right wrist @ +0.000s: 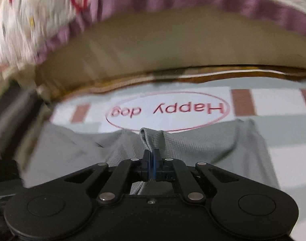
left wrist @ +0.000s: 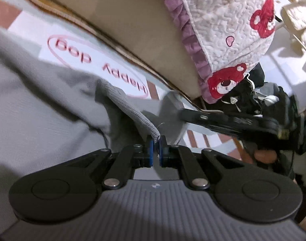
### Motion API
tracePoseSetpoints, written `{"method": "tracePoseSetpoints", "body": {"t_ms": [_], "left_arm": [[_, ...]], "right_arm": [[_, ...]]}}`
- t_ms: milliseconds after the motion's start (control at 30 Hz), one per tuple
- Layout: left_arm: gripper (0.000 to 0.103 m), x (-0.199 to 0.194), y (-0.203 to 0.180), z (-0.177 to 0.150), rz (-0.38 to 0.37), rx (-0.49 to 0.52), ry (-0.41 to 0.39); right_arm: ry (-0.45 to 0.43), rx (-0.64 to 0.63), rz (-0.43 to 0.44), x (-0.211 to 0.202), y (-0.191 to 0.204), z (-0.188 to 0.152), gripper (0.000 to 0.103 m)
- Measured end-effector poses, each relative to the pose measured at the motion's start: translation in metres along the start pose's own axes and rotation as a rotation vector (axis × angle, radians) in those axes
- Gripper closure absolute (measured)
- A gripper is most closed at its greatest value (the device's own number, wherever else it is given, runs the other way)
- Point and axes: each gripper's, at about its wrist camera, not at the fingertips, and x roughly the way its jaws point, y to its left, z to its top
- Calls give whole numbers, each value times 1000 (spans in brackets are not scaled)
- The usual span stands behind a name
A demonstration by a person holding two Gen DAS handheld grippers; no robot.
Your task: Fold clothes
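Both grippers pinch the grey garment [left wrist: 42, 104], which lies spread on a sheet [right wrist: 283, 160] printed "Happy dog". The left gripper [left wrist: 156, 144] has its jaws clenched on a ribbed edge of the cloth, lifting it into a ridge. The right gripper [right wrist: 151, 160] is clamped on a bunched fold near the garment's far edge; from the left view it reaches in from the right side. Behind stands a beige cushion [left wrist: 132, 30] with a quilted bear-print cover [left wrist: 223, 30] draped over it.

Dim indoor light, motion blur (fisheye warp)
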Motion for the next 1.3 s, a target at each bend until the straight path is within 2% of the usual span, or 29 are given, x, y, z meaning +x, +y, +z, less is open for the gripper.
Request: {"method": "tracePoseSetpoints", "body": {"t_ms": [67, 133, 233, 267, 300, 333, 367, 400, 433, 467, 533, 600, 733, 833, 900, 1000, 1033, 1100, 1167, 1233, 1300], "left_arm": [[98, 7, -5, -8, 9, -1, 54], [96, 17, -8, -17, 39, 6, 113], [95, 31, -10, -28, 177, 91, 156], [95, 34, -11, -31, 222, 126, 163], [94, 33, -10, -31, 241, 139, 157], [88, 29, -8, -30, 231, 126, 136], [78, 24, -6, -26, 217, 110, 106], [72, 17, -3, -22, 200, 90, 67], [65, 12, -1, -18, 188, 77, 33], [62, 8, 3, -14, 184, 64, 8], [62, 5, 14, -7, 177, 16, -25], [61, 7, 31, -4, 151, -74, -38], [58, 21, 58, 2, 76, -215, -38], [58, 34, 65, 11, 18, -286, -39], [58, 39, 65, 16, 10, -289, -50], [64, 44, 66, 23, 24, -273, -76], [69, 44, 68, 25, 25, -273, -90], [82, 43, 71, 28, 28, -277, -123], [100, 39, 74, 32, 40, -251, -170], [100, 39, 75, 40, 58, -221, -204], [101, 39, 77, 46, 77, -211, -220]], "right_arm": [[-8, 53, -23, -19, -12, -8, 99], [21, 82, -81, -23, -24, -16, 99], [17, 22, -129, -20, -19, -16, 98], [12, -5, -142, -19, -15, -14, 92], [7, -33, -155, -18, -12, -13, 92], [2, -60, -169, -17, -8, -12, 92], [-3, -87, -182, -15, -5, -11, 92], [-8, -115, -195, -14, -1, -10, 88], [-13, -142, -209, -13, 3, -9, 79], [-18, -169, -222, -11, 6, -8, 69], [-28, -224, -248, -9, 13, -5, 56], [-38, -279, -275, -6, 20, -3, 54], [-37, -362, -142, -2, 39, -7, 54], [65, -485, -29, 18, 50, -21, 53], [127, -585, -7, 39, 56, -34, 48], [162, -707, -64, 67, 65, -46, 47], [167, -721, -66, 74, 66, -46, 47], [172, -725, -65, 83, 73, -42, 47], [174, -707, -60, 91, 80, -37, 45], [172, -646, -50, 96, 86, -32, 38], [184, -588, -69, 107, 89, -28, 38]]}}
